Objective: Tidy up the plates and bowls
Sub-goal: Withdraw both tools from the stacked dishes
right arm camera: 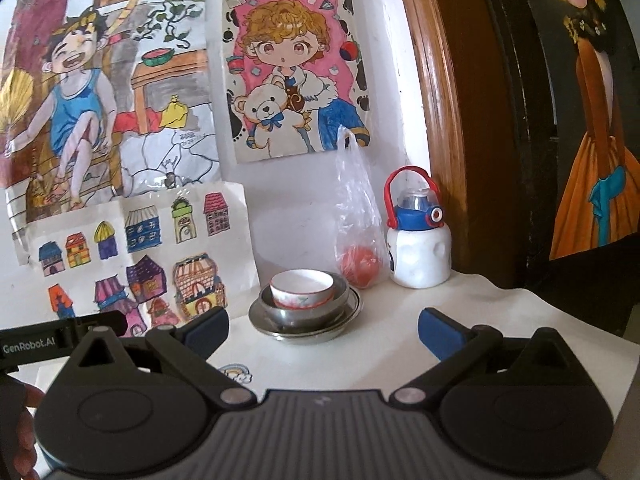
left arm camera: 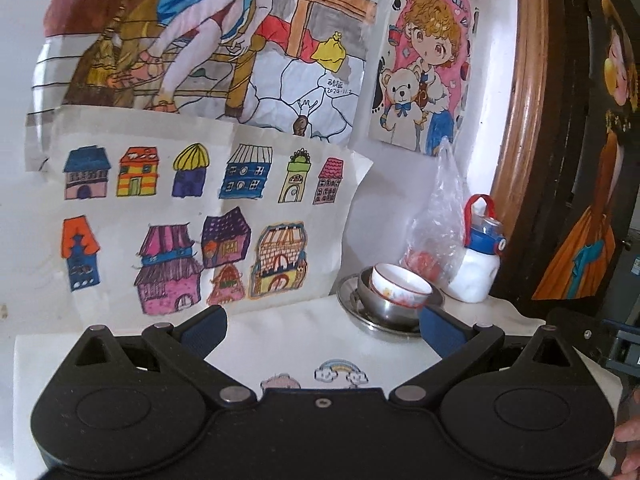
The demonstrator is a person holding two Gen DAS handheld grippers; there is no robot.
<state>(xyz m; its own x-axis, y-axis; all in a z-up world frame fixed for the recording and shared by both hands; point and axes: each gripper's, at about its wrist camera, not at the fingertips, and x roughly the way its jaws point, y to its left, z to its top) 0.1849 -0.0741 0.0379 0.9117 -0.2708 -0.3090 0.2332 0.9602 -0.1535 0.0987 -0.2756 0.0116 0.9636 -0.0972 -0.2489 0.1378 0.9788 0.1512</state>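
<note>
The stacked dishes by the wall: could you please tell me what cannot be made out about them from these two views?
- Left wrist view: the metal plate's near right rim is hidden behind the left claw's finger.
- Both views: the metal bowl's inside is hidden by the ceramic bowl.
- Right wrist view: the ceramic bowl's pattern is too small.

Bare tablecloth in front of the stacked dishes: open approach. Behind-right of the stack, plastic bag and water bottle close by; behind, the wall drawings.
</note>
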